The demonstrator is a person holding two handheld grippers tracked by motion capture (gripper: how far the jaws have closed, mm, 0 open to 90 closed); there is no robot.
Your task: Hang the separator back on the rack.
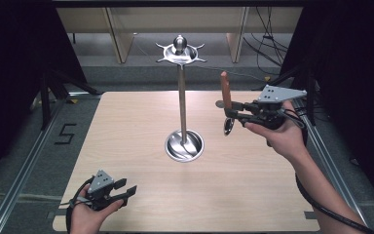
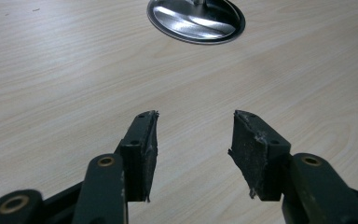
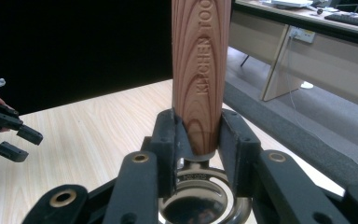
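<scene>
A metal stand [image 1: 182, 97] rises from a round steel base [image 1: 184, 146] at the table's centre, with a hooked crown and ball [image 1: 180, 48] on top. My right gripper [image 1: 230, 111] hovers to the right of the pole, shut on a utensil's wooden handle [image 1: 225, 90]. The handle points upward and the metal head [image 1: 228, 127] hangs below. In the right gripper view the jaws [image 3: 198, 135] clamp the handle [image 3: 200, 60] just above the shiny head [image 3: 196, 205]. My left gripper [image 1: 126, 187] rests low near the front left, open and empty [image 2: 195, 135], facing the base [image 2: 196, 21].
The light wooden table [image 1: 253, 195] has bare room around the stand. A small grey disc [image 1: 219, 104] lies on it behind the utensil. Metal rails run along both table sides, and desks and cables stand beyond the far edge. The left gripper [image 3: 21, 142] appears far off in the right gripper view.
</scene>
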